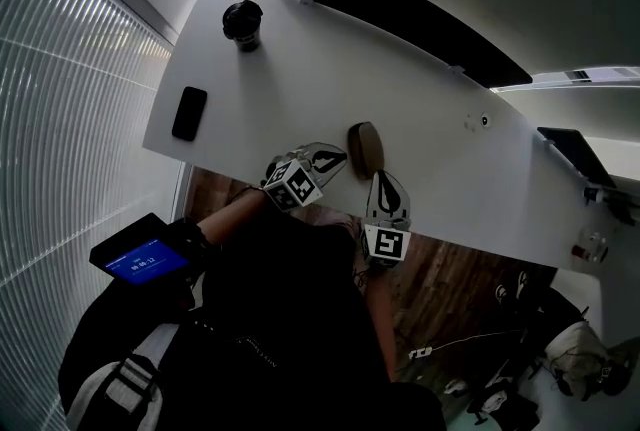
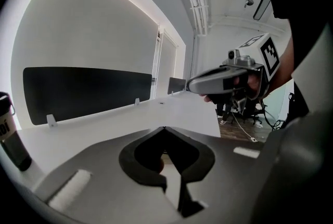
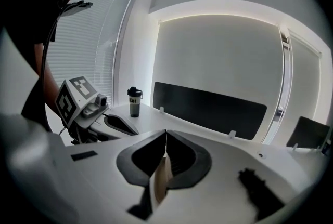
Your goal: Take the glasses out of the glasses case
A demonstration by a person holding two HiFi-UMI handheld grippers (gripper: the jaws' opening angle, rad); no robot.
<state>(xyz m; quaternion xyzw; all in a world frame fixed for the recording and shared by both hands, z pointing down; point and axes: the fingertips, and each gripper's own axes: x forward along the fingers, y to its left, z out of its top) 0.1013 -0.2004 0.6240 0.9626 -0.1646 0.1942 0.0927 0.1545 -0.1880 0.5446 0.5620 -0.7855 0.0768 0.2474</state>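
A long white desk (image 1: 420, 119) fills the head view, with a black partition panel (image 1: 400, 9) along its far edge. A black lidded tumbler (image 1: 243, 24) and a flat black phone (image 1: 189, 113) stand well apart from the work, towards the far left corner.

The brown oval hard-shell glasses case (image 1: 366, 149) lies close to the desk's near edge and looks closed, so the glasses are presumably inside it, out of sight. Judging by its form, the case should be light and rigid with a smooth, rather slippery curved shell. It will likely skate on the bare desk unless one gripper pins the lower half while the other lifts the lid at the seam. From this height I cannot make out which long side carries the hinge. The glasses themselves will be light and fragile. They are best taken by the bridge or a temple arm, never by the lenses.

The left gripper (image 1: 340, 159) comes in from the left, angled down, with its tips just beside the case's left side; contact cannot be confirmed. Its jaws are pressed together at the tips and hold nothing. The right gripper (image 1: 383, 177) sits just on the near side of the case, pointing away from the person and tilted down. Its jaws are likewise fully closed and empty, and each gripper shows in the other's view.
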